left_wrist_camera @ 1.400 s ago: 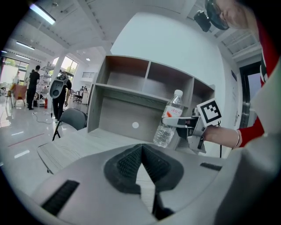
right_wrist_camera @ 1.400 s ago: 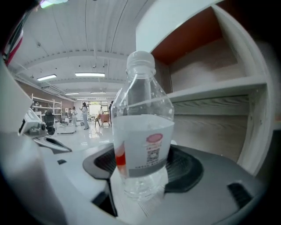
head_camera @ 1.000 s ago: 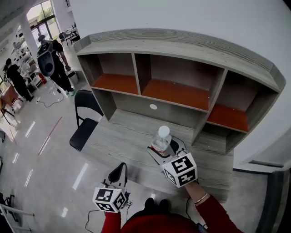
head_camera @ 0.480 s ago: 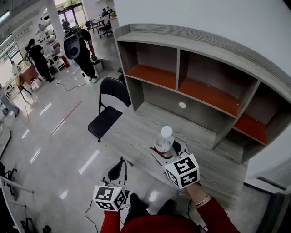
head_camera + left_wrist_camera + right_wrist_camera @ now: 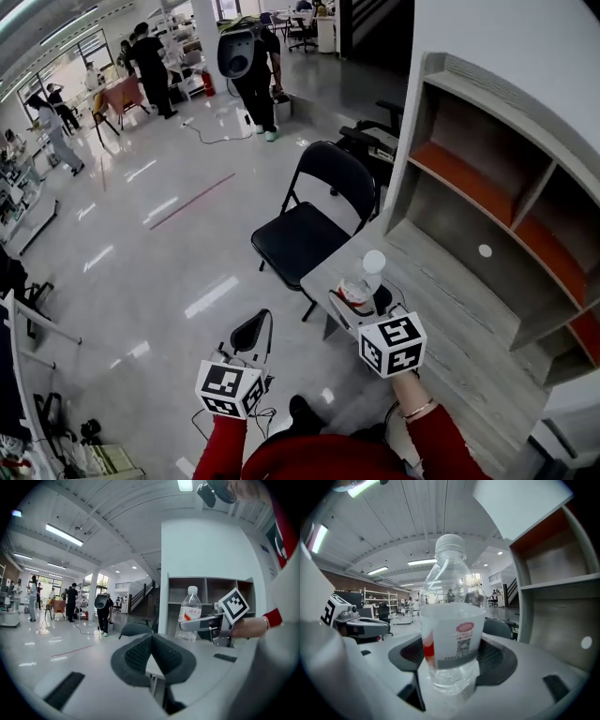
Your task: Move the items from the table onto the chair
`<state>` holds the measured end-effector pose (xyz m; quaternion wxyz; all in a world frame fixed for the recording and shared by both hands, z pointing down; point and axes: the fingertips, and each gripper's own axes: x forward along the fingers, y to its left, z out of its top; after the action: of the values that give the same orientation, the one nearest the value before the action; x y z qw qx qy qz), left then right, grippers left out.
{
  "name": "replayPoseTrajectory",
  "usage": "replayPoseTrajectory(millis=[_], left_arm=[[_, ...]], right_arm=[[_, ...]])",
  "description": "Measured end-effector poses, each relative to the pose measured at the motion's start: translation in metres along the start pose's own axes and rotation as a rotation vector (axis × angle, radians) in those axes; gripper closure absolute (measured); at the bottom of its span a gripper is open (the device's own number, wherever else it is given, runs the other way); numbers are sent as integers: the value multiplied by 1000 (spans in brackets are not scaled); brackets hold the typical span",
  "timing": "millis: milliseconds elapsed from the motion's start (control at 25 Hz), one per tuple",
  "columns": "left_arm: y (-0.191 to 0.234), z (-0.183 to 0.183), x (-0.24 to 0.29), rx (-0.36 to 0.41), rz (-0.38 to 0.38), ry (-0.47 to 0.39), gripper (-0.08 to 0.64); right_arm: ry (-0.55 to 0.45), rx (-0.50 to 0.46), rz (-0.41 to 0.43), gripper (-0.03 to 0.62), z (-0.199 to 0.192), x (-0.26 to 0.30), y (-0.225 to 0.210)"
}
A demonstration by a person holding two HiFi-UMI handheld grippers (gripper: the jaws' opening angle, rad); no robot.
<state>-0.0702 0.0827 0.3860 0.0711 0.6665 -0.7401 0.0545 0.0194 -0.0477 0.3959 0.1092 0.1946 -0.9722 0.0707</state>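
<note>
Since a second ago the view has swung round to the left. The chair [image 5: 302, 234], then near the left edge, now sits in the middle of the frame, and the shelf unit [image 5: 525, 202] has slid to the right edge. The bottle [image 5: 362, 279] has travelled from the middle of the tabletop [image 5: 450, 319] to its corner nearest the chair.

At lower left, the left gripper [image 5: 251, 330] hangs over the floor [image 5: 169, 281] in front of the tabletop. Its jaws are closed tip to tip with nothing between them. It looks parked out of the way, since one gripper is enough for the bottle. Its red sleeve comes up from the bottom edge, with the hand hidden behind the marker cube.

In the centre, the chair's black seat is bare and lies just beside the tabletop corner.

Right of centre, the right gripper [image 5: 361, 298] grips the bottle round its labelled lower half, the jaws pressing on both sides. The bottle is capped and upright, probably so it can be stood on the seat. Whether it is clear of the tabletop I cannot tell. The right forearm reaches up and leftward from the bottom edge, with a bracelet at the wrist and the jaws aimed toward the chair.
</note>
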Motion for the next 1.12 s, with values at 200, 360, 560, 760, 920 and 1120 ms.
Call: replayPoseTrajectory(millis=[200,360,560,760,920,1120], left_arm=[[72,4,-2,3,56,-13,552],[121,0,8,-23,107,-12,552],[172,-1,55,-31,114,0,552],[215,17,123,-17,66,-5,552],[230,28,180,18,-19,8,552],[252,33,245,44,-142,17,552]], right_arm=[[16,17,40,265,8,71,34],[57,4,77,265,8,122,50],[71,26,65,265,9,189,36],[57,42,42,265,27,256,4],[52,69,-32,265,35,291,-27],[54,112,-159,265,31,331,-62]])
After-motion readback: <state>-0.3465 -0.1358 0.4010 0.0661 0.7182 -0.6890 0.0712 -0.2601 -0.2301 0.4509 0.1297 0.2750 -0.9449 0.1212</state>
